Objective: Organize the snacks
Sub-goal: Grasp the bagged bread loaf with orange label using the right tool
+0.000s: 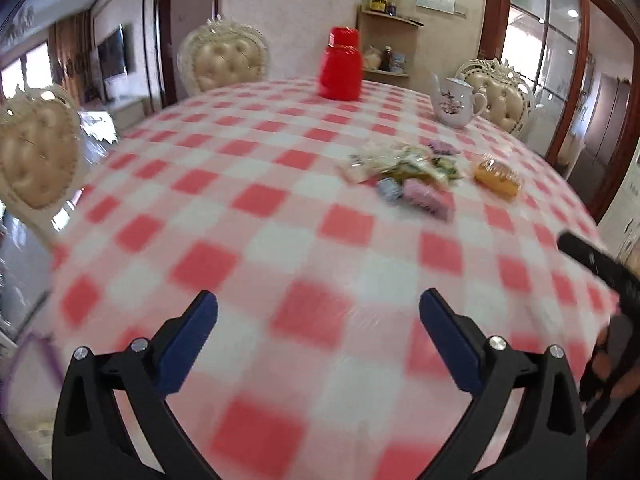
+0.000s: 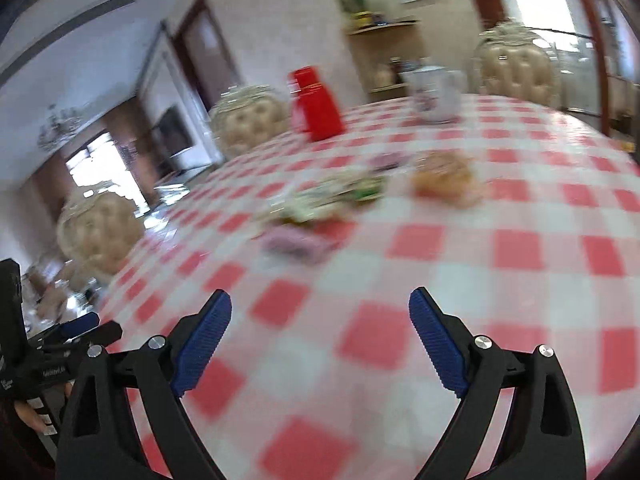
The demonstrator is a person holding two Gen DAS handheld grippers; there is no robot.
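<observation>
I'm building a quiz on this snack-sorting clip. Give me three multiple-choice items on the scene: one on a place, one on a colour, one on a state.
1. Where does the pile of snacks lie relative to the white teapot in the left wrist view?
A. Nearer the camera than the teapot
B. Behind the teapot
C. Inside the teapot

2. What colour is the tall lidded jar at the far side of the table?
A. Green
B. Red
C. Black

3. How does the left gripper stand?
A. Shut on a snack
B. Shut on nothing
C. Open, with nothing between its fingers

Answers:
1. A, the wrapped packets lie on the checked tablecloth in front of the teapot.
2. B, the jar and its lid are both bright red.
3. C, the blue pads sit wide apart over bare cloth; the right gripper looks the same.
</observation>
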